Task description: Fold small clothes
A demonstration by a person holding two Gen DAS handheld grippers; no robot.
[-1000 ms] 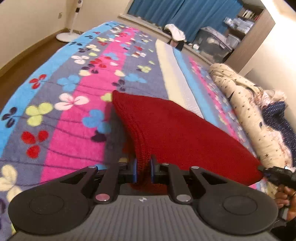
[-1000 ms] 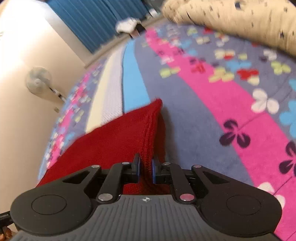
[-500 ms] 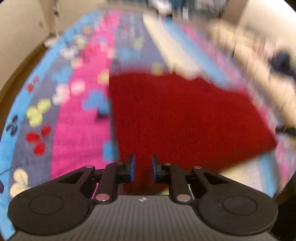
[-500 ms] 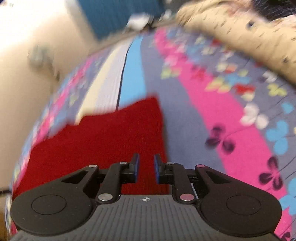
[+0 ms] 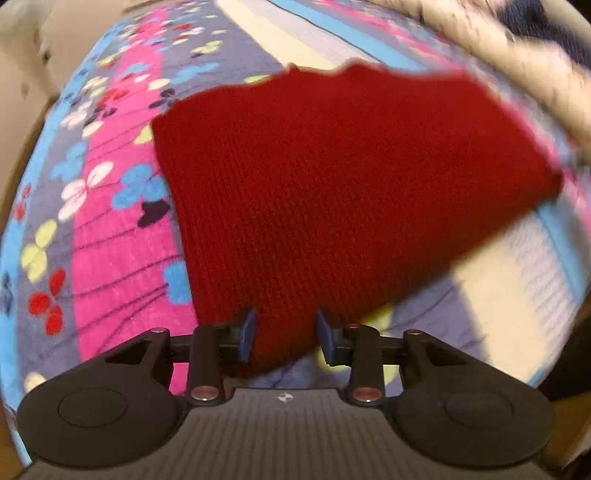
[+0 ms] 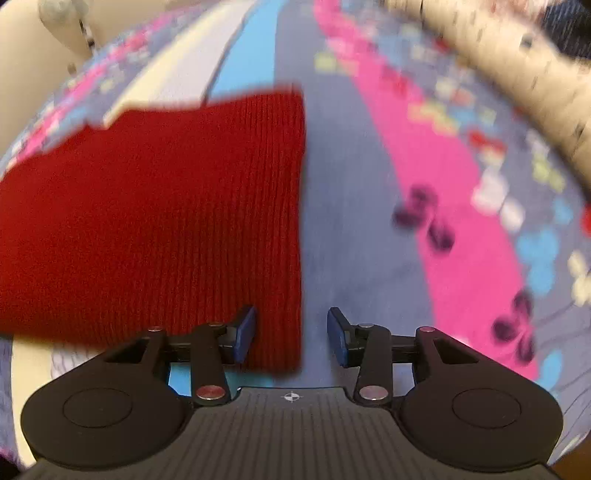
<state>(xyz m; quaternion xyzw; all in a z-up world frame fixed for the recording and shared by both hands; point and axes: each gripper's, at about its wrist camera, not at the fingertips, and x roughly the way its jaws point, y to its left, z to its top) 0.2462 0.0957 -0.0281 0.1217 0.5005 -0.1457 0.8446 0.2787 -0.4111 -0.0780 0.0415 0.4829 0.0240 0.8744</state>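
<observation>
A red knitted garment lies flat on the flowered blanket, folded into a rough rectangle. My left gripper hovers over its near corner; its jaws are opening, and the red cloth lies between the blue pads without being pinched. In the right wrist view the same red garment fills the left half. My right gripper sits over the garment's near right corner, jaws opening, with the cloth's edge beside the left pad and bare blanket by the right one.
The striped, flowered blanket covers the whole bed. A cream patterned bolster lies along the far right, with dark blue cloth beyond it. A pale wall and a standing fan are at the upper left.
Both grippers were shut on lifted corners of the red garment; they lowered it flat onto the blanket, and their jaws have come apart, letting the cloth go.
</observation>
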